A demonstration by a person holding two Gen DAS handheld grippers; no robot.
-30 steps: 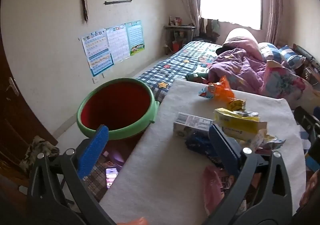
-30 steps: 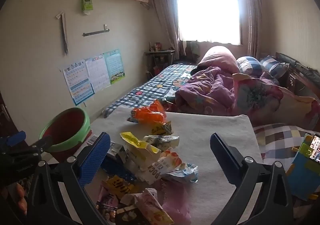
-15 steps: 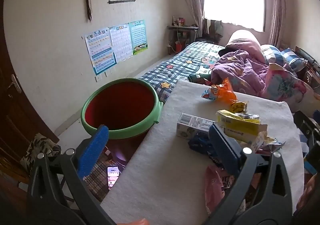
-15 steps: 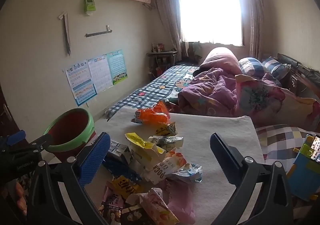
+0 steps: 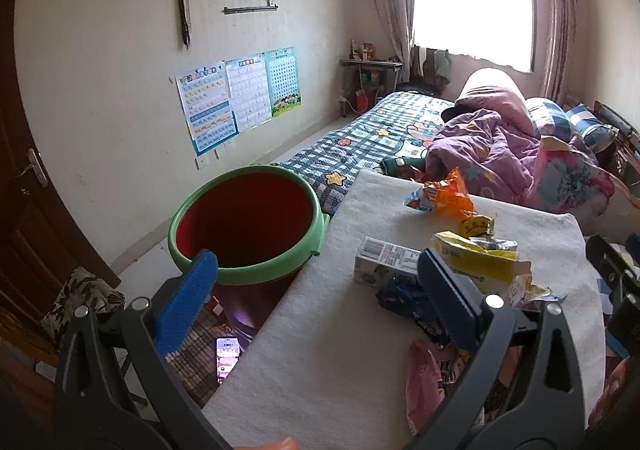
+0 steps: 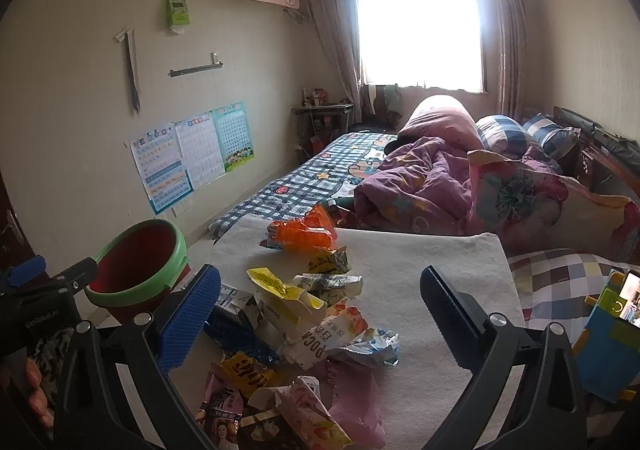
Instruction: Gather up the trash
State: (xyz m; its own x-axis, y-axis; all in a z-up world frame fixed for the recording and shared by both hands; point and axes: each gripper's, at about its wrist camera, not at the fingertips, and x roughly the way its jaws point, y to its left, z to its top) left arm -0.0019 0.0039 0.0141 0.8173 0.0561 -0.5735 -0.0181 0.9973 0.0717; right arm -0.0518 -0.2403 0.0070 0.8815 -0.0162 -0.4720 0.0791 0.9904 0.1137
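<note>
A pile of trash lies on a white cloth-covered table [image 5: 320,350]: an orange wrapper [image 5: 448,196], a white carton [image 5: 384,264], a yellow bag [image 5: 476,262], a pink wrapper [image 5: 424,378]. In the right wrist view I see the orange wrapper [image 6: 304,236], yellow bag [image 6: 280,290], a white-red wrapper [image 6: 328,334] and pink wrappers [image 6: 308,418]. A red bin with a green rim [image 5: 248,222] stands left of the table, also in the right wrist view [image 6: 138,270]. My left gripper [image 5: 316,298] is open and empty over the table's left edge. My right gripper [image 6: 320,310] is open and empty above the pile.
A bed with a checked sheet [image 5: 360,146] and purple quilt [image 5: 488,146] lies behind the table. A phone [image 5: 227,358] lies on the floor by the bin. A brown door [image 5: 20,190] is at left. A colourful toy [image 6: 612,334] sits at right.
Both grippers have risen and tilted slightly, so the scene sits a little lower in each view. Both stay open and empty. The trash has not moved.
</note>
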